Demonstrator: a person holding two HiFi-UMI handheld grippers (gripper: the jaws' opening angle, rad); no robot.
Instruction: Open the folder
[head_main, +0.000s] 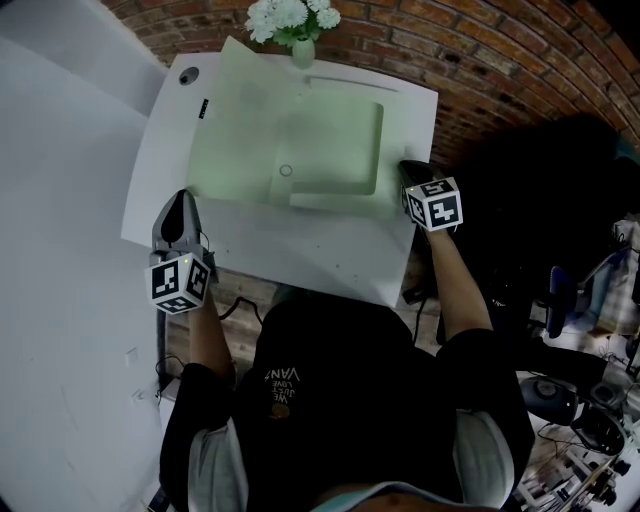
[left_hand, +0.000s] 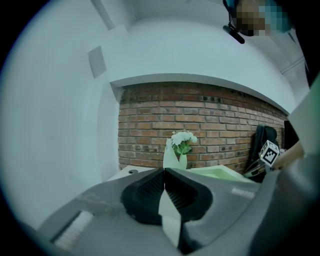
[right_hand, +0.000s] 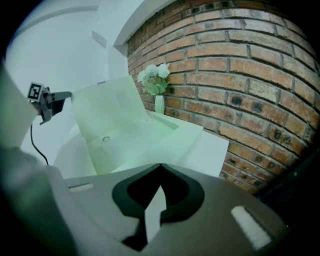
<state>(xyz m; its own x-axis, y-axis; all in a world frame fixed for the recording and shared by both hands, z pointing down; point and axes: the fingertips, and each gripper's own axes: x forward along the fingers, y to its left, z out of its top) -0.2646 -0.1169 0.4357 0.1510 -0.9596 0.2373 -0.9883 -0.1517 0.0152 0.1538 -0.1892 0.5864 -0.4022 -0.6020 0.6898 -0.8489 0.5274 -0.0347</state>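
**Head view.** The left gripper (head_main: 181, 197) lies over the near left part of the white desk (head_main: 300, 248). The pale green folder (head_main: 300, 140) is ahead of its fingers and to their right, close by but apart from them. The folder lies open on the desk, with one leaf flat and the other raised at the far left. The right gripper (head_main: 405, 166) has its fingers just beside the folder's right edge. This view does not show whether they touch it. A vase of white flowers (head_main: 295, 25) stands beyond the folder, against the brick wall (head_main: 480, 50).

**Left gripper view.** The fingers (left_hand: 147, 187) are clenched tip to tip, with nothing between them. Straight ahead of the tips the raised leaf stands edge-on, just beside the vase. The flat leaf lies ahead and to the right.

**Right gripper view.** The fingers (right_hand: 132, 192) are also clenched together and empty. The open folder spreads directly ahead of the tips, its raised leaf tilted up at their far left. The left gripper shows farther left, well apart.
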